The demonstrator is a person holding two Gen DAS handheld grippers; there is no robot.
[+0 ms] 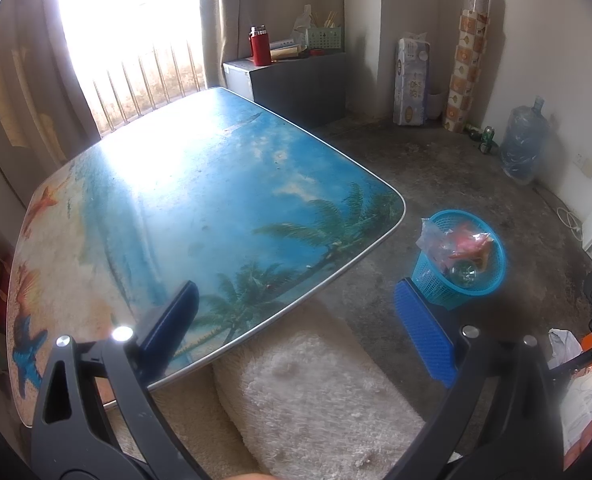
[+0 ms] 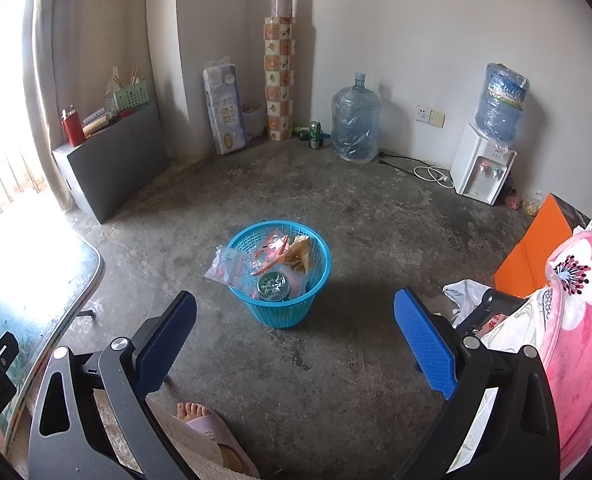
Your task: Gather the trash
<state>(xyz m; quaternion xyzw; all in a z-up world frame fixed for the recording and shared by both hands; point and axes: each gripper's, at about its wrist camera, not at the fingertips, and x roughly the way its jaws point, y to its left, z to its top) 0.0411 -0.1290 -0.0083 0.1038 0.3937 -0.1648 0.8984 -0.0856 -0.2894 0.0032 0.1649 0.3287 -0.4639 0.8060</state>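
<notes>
- Trash point(image 2: 274, 264) sits in the blue basket point(image 2: 316, 280) on the concrete floor, right of the table: a clear plastic bag hanging over the left rim, pink and tan wrappers, and a round green-lidded thing near the bottom.
- The table point(image 1: 216, 184) with the beach print shows nothing lying on its top in the left wrist view, so the collecting looks largely or wholly done (a judgement from how bare the top is).
- The left gripper point(image 1: 296, 320) hangs over the near table edge with its jaws wide apart, holding nothing.
- The right gripper point(image 2: 296, 328) faces the basket from the near side, jaws wide apart too, and empty.
- Possible leftovers: a green can point(image 2: 315, 134) by the far wall and a crumpled white bag point(image 2: 462, 292) on the right; whether these count as trash I cannot tell.
</notes>
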